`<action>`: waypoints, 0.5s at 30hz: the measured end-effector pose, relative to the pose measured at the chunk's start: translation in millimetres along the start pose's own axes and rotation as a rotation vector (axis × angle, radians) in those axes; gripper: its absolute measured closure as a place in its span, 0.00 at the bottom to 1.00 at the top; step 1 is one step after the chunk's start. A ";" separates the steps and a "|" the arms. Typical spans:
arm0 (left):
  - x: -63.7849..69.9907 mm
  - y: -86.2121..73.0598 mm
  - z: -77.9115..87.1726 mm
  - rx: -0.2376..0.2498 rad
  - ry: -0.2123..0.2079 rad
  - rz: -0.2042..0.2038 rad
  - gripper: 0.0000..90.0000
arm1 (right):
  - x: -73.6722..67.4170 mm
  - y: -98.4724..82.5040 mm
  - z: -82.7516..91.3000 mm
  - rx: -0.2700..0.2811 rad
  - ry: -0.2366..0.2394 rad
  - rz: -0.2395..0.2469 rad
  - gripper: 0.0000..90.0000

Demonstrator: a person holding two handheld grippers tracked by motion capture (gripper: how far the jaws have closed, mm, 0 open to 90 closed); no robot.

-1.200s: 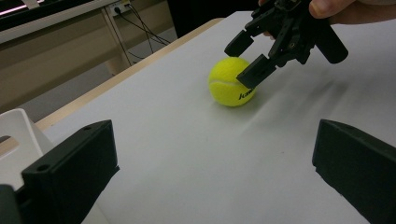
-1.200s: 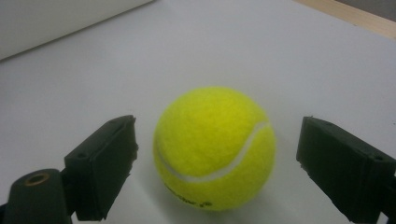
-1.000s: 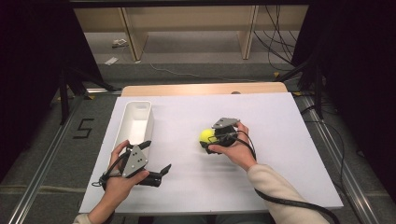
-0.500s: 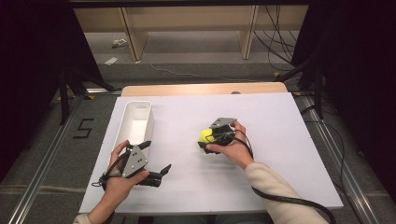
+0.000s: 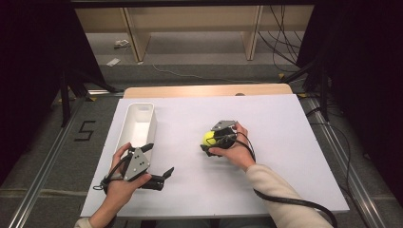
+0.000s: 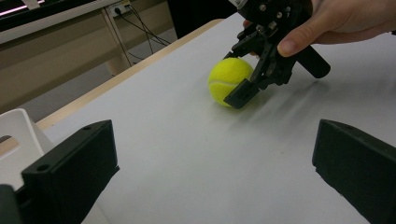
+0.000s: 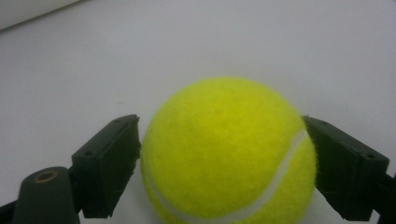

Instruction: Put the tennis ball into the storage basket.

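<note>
A yellow tennis ball (image 5: pixel 208 137) rests on the white table top (image 5: pixel 285 142), right of centre. My right gripper (image 5: pixel 208 141) lies low over the table with a jaw pressed to each side of the ball (image 7: pixel 224 154). The left gripper view shows one of its fingers (image 6: pixel 240 94) against the ball's (image 6: pixel 228 78) near side. My left gripper (image 5: pixel 157 162) sits near the front left of the table. Its jaws are wide apart, nothing is between them (image 6: pixel 210 172), and they point at the ball.
A long white bin (image 5: pixel 128 124) stands on the table's left side, just beyond my left hand; its corner (image 6: pixel 16 133) shows beside my left jaw. A wooden strip (image 5: pixel 204 90) edges the table's far side. Cables trail from both grippers.
My right hand has shifted a little to the left around the ball. The ball and my left gripper have stayed where they were.
</note>
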State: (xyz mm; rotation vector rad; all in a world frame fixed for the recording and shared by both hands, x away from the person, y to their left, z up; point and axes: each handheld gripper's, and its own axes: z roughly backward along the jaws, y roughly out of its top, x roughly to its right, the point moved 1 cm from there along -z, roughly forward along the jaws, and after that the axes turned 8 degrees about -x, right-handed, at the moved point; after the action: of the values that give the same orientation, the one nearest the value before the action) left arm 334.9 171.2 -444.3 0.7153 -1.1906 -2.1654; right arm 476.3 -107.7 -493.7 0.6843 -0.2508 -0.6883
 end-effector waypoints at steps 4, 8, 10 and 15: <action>0.1 0.0 0.1 0.000 -0.001 -0.001 0.00 | -0.2 -1.2 -1.0 0.003 -0.014 -0.014 0.27; 0.1 0.0 0.1 0.000 0.000 -0.001 0.00 | -0.2 -1.4 -0.8 0.002 -0.012 -0.009 0.29; 0.1 0.0 0.1 0.000 0.000 0.000 0.00 | -0.2 -1.4 -0.6 0.003 -0.012 -0.003 0.29; 0.0 -0.1 0.3 0.001 0.000 0.000 0.00 | 0.5 -1.3 0.3 0.004 -0.005 0.002 0.29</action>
State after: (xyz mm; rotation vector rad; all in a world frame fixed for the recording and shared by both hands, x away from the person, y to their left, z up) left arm 334.7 171.4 -444.2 0.7152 -1.1915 -2.1652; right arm 475.9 -108.9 -494.4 0.6859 -0.2574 -0.6880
